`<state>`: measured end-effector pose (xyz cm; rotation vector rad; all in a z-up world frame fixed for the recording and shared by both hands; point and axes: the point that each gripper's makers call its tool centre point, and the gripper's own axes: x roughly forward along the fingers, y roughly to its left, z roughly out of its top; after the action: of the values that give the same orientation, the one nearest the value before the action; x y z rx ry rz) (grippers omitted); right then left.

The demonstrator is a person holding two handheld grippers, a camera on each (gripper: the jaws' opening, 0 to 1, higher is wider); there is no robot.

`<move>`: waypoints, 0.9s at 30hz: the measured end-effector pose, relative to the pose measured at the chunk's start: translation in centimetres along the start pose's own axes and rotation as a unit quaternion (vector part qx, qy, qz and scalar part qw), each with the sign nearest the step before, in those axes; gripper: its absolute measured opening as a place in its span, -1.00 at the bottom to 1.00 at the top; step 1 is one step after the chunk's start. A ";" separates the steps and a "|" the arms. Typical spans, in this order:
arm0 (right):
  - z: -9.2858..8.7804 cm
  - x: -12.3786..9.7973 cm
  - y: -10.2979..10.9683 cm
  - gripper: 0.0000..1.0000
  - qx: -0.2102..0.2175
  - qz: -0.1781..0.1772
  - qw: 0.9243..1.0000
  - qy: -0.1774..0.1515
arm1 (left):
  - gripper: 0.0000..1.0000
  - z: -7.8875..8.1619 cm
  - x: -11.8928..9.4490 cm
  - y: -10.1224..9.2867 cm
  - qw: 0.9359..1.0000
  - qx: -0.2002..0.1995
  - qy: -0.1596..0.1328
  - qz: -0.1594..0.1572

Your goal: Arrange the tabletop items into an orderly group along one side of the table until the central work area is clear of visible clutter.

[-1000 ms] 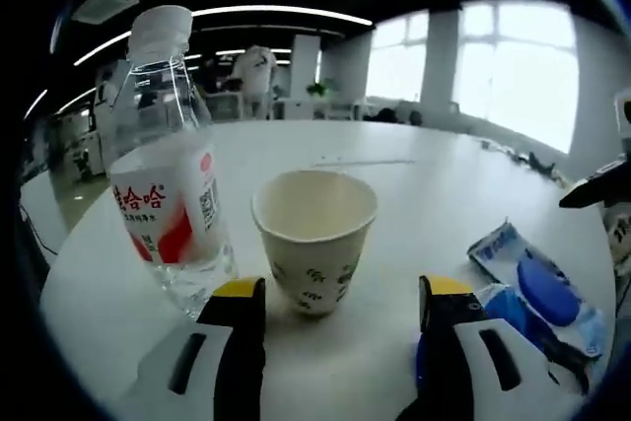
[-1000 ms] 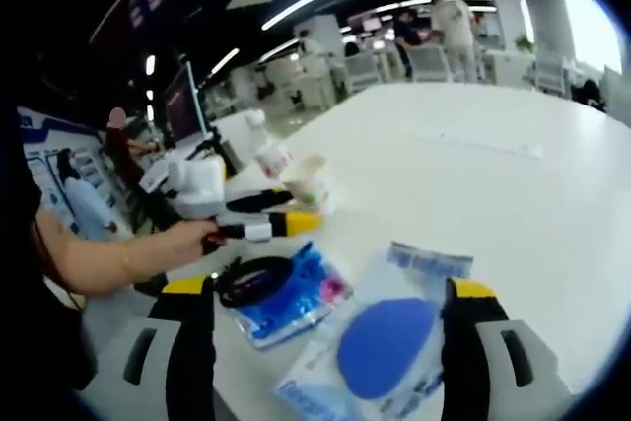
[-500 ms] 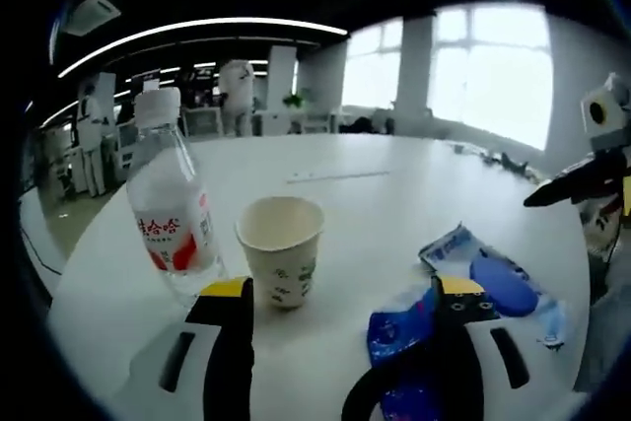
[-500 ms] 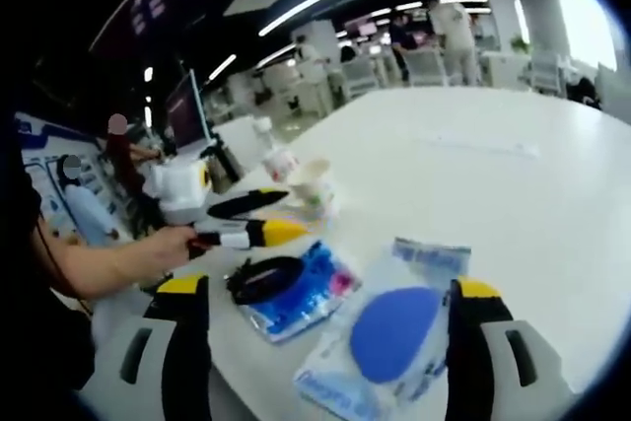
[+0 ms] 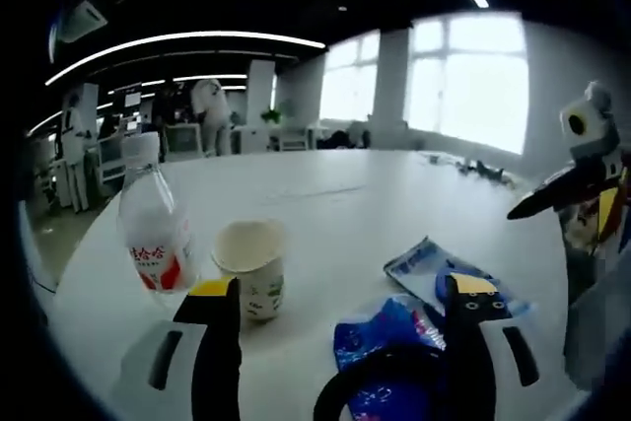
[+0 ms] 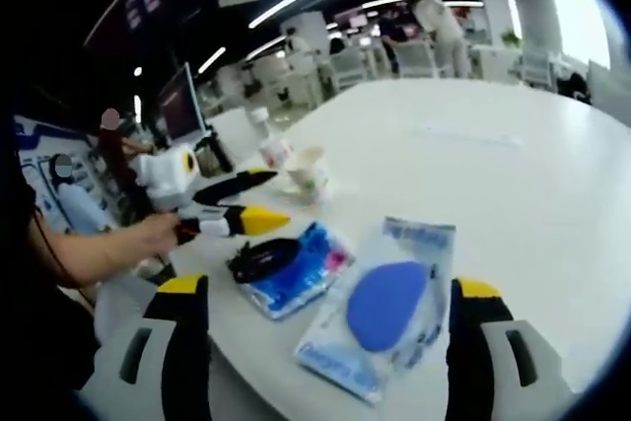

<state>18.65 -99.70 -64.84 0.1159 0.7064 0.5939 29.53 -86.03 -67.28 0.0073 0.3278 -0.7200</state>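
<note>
Both grippers empty, four items gathered near one edge of the bench.

We had the left gripper (image 5: 340,342) spread wide and holding nothing, hovering low in the frame with the cup (image 5: 250,268) and bottle (image 5: 151,229) just beyond, touching or nearly so at centre left. The blue pouch (image 6: 293,265) lay beside the clear packet (image 6: 385,305), below centre in the right gripper view. Our right gripper (image 6: 325,347), likewise released, hung over the packet, we judged ready to nudge it toward the others. The bench (image 6: 513,175) beyond lay bare.
</note>
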 end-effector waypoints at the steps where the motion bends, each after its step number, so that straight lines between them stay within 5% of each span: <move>1: -0.1 0.0 0.0 0.99 -0.001 -0.001 1.000 0.001 | 0.71 0.1 0.0 -0.1 1.000 0.000 -0.001 -0.002; 10: -1.4 -1.0 0.1 0.97 0.012 -0.020 1.000 0.007 | 0.91 0.3 0.6 -3.2 0.998 0.004 0.004 -0.057; 16: -2.4 -1.8 -0.6 0.96 0.002 -0.052 0.999 0.015 | 0.90 0.3 1.2 -5.0 0.996 0.025 0.012 -0.085; 27: -4.1 -2.8 -0.9 0.91 0.052 -0.074 0.996 0.009 | 0.82 0.9 3.0 -6.4 0.993 0.046 0.014 -0.106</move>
<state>14.77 -102.40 -66.57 0.1545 0.7557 0.4172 27.77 -92.86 -66.63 0.0712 0.3241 -0.9459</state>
